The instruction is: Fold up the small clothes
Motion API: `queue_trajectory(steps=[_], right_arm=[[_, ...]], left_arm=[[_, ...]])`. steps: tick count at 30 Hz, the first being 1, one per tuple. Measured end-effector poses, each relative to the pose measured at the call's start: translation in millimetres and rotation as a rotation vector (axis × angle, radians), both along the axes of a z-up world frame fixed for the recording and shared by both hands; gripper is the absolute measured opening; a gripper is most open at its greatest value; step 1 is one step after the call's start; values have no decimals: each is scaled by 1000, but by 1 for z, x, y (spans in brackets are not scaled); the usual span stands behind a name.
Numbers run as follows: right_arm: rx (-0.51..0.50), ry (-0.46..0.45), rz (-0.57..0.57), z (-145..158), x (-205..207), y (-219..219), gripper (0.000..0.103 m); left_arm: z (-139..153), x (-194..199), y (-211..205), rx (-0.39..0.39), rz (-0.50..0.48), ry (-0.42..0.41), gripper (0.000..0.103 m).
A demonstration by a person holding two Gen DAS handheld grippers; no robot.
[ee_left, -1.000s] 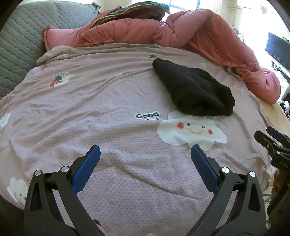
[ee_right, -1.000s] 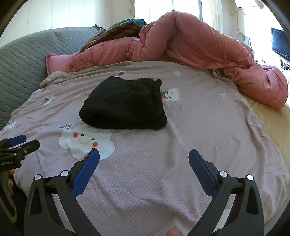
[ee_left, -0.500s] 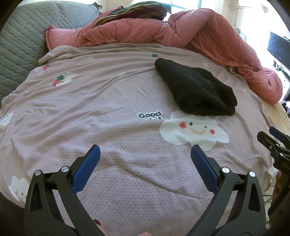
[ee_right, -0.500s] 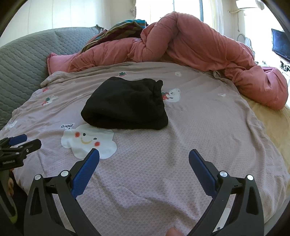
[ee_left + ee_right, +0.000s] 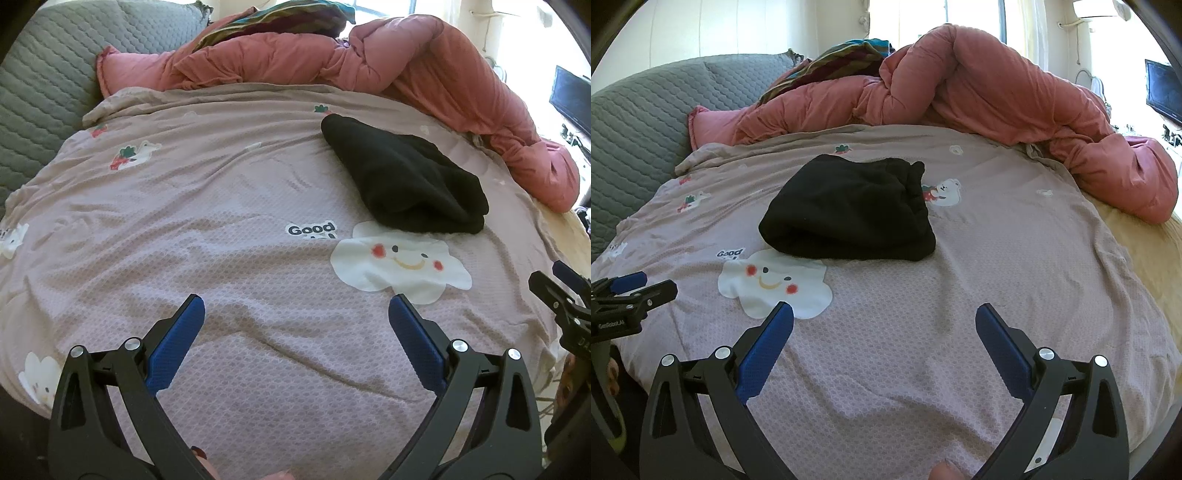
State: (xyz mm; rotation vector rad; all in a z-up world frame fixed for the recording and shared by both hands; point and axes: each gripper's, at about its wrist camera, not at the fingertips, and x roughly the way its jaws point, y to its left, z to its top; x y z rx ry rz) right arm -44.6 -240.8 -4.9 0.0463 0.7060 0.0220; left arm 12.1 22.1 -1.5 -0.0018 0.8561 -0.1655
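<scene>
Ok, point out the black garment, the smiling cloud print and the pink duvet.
black garment [image 5: 849,214], right wrist view, middle of the folded bundle.
smiling cloud print [image 5: 774,282], right wrist view, its face.
pink duvet [image 5: 436,74], left wrist view, rolled bulk.

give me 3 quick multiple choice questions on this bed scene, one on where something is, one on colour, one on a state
1. Where does the black garment lie?
A. on the grey headboard
B. on the bedspread, just beyond the smiling cloud print
C. between the right gripper's fingers

2. What colour is the bunched duvet at the far side of the bed?
A. pink
B. blue
C. white

3. How do the left gripper and right gripper stand?
A. both shut on cloth
B. one open, one shut
C. both open, holding nothing

Answers: 1 B, its near edge borders the cloud print on the bedspread. 2 A, it is pink in both views. 3 C, each pair of blue pads stands wide apart over bare bedspread.
</scene>
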Motion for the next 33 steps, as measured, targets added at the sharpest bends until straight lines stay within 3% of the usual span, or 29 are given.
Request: queue_trajectory(steps=[33], right_arm=[[-5, 4, 1, -1, -2, 2, 98]], left_arm=[[0, -1, 4, 18, 10, 9, 93]])
